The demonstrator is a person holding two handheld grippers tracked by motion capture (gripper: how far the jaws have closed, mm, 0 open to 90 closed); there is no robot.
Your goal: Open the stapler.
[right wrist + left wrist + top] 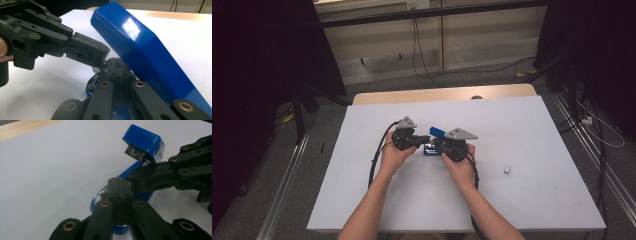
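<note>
A blue stapler [432,140] is sitting near the middle of the white table [537,200], its upper arm swung open and tilting up toward one o'clock. The left gripper [427,140] is reaching in from nine o'clock, clenched on the stapler's metal inner rail. The right gripper [435,144] is coming from three o'clock, clenched on the stapler's base. A small white block [507,169] is lying well apart at four o'clock.

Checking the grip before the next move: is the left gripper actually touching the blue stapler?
Touching. In the right gripper view the left gripper has its closed tips pressed on the metal part of the open blue stapler, no gap visible.
</note>
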